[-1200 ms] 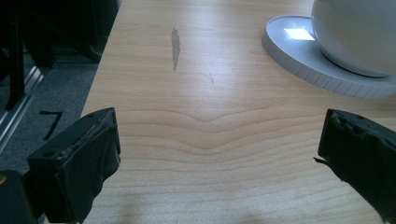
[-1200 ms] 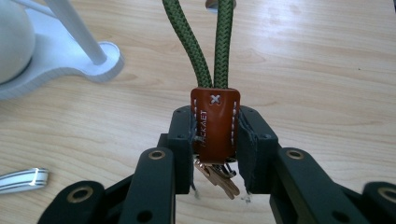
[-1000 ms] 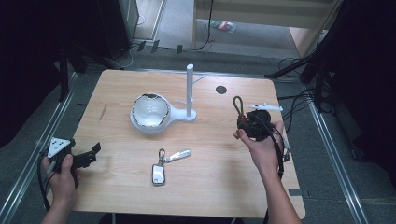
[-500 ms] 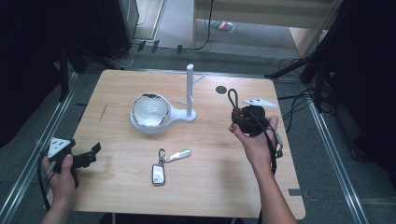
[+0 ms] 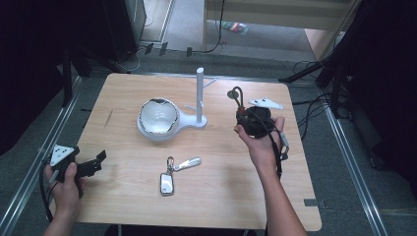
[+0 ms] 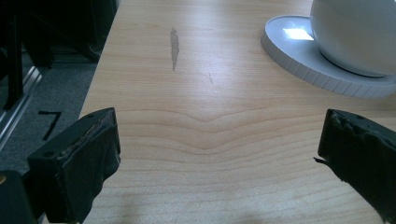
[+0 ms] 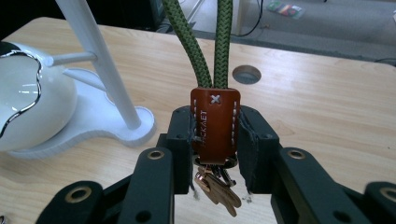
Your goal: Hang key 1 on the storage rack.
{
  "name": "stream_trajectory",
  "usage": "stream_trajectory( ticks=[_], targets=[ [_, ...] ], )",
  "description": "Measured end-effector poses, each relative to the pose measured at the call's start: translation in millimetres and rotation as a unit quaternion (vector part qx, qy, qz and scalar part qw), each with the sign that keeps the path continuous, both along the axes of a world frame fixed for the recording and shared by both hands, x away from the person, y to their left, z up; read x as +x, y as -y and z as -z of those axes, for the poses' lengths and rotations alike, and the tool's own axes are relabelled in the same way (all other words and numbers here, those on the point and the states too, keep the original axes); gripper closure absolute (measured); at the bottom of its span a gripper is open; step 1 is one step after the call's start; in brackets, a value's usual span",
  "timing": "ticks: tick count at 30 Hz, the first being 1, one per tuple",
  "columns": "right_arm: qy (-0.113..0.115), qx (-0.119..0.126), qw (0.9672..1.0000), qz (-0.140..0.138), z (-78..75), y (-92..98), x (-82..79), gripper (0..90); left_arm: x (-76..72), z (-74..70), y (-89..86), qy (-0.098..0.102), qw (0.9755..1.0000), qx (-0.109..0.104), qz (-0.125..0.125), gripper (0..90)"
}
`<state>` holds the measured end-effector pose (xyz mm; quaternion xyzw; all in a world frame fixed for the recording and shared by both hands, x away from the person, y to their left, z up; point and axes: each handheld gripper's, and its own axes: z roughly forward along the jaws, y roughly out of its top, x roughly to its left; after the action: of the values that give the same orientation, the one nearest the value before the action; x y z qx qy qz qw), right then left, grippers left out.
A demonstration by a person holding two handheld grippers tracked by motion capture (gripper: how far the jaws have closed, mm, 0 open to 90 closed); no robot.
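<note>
At the lower left of the high view, the left tongs (image 5: 96, 162) are held in a hand at the near-left edge of the wooden counter (image 5: 118, 196). In the left gripper view their 2 jaws stand wide apart with nothing but bare counter between them.

Toward the middle of the frame, a white bowl (image 5: 158, 117) with a dark wavy rim sits on the round end of a white stand (image 5: 200, 96), whose upright post rises just to the right of the bowl. Below these, in the lower centre, a car key fob (image 5: 167, 183) lies flat on the counter, joined by a ring to a silver tag (image 5: 189, 163).

At the right of the frame, the right tongs (image 5: 244, 114) are held above the counter, right of the post. In the right gripper view their 2 jaws are closed on the brown leather tab (image 7: 215, 123) of a key strap, pressing it from both sides. The green cord loop (image 7: 201, 42) rises upright from the tab, and copper-coloured keys (image 7: 217, 189) hang beneath it. A round hole (image 7: 246, 73) is seen in the counter beyond.
</note>
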<state>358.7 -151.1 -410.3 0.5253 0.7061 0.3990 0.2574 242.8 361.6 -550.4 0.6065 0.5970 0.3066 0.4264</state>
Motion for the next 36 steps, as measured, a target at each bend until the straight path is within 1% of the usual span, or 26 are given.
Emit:
stream_trajectory(
  ticks=[5, 9, 15, 20, 25, 28, 31, 34, 36],
  targets=[
    [0.008, 0.002, 1.0, -0.005, -2.8, -5.1, 3.0, 69.3, 0.1, -0.1, 0.0, 0.001, 1.0, 0.0, 0.001, 0.0],
    [0.012, 0.001, 0.9999, -0.008, -4.2, -9.2, 5.5, 69.3, 0.3, 0.0, 0.2, 0.001, 1.0, 0.0, 0.0, 0.0],
    [0.024, -0.004, 0.9996, -0.012, -7.5, -15.5, 9.0, 69.3, 0.4, 0.0, 0.2, 0.001, 1.0, 0.0, 0.001, 0.0],
    [0.032, -0.001, 0.9994, -0.015, -9.3, -20.9, 11.9, 69.3, 0.4, 0.0, 0.1, 0.001, 1.0, -0.001, 0.001, 0.0],
    [0.041, -0.008, 0.999, -0.016, -8.3, -26.8, 15.4, 69.3, 0.4, 0.0, 0.0, 0.001, 1.0, -0.002, 0.001, 0.0],
    [0.04, -0.006, 0.999, -0.019, -7.5, -29.8, 18.1, 69.3, 0.6, 0.0, 0.1, 0.001, 1.0, -0.002, 0.001, 0.0],
    [0.041, -0.004, 0.9987, -0.029, -7.0, -32.8, 20.8, 69.3, 0.6, 0.1, -0.1, 0.001, 1.0, -0.003, 0.002, 0.0],
    [0.044, -0.007, 0.9984, -0.034, -6.7, -36.0, 23.4, 69.3, 0.5, 0.0, 0.0, 0.001, 1.0, -0.002, 0.001, 0.0],
    [0.044, -0.005, 0.9984, -0.034, -7.0, -37.8, 24.6, 69.3, 0.5, 0.0, 0.0, 0.001, 1.0, -0.002, 0.002, 0.0]
  ],
)
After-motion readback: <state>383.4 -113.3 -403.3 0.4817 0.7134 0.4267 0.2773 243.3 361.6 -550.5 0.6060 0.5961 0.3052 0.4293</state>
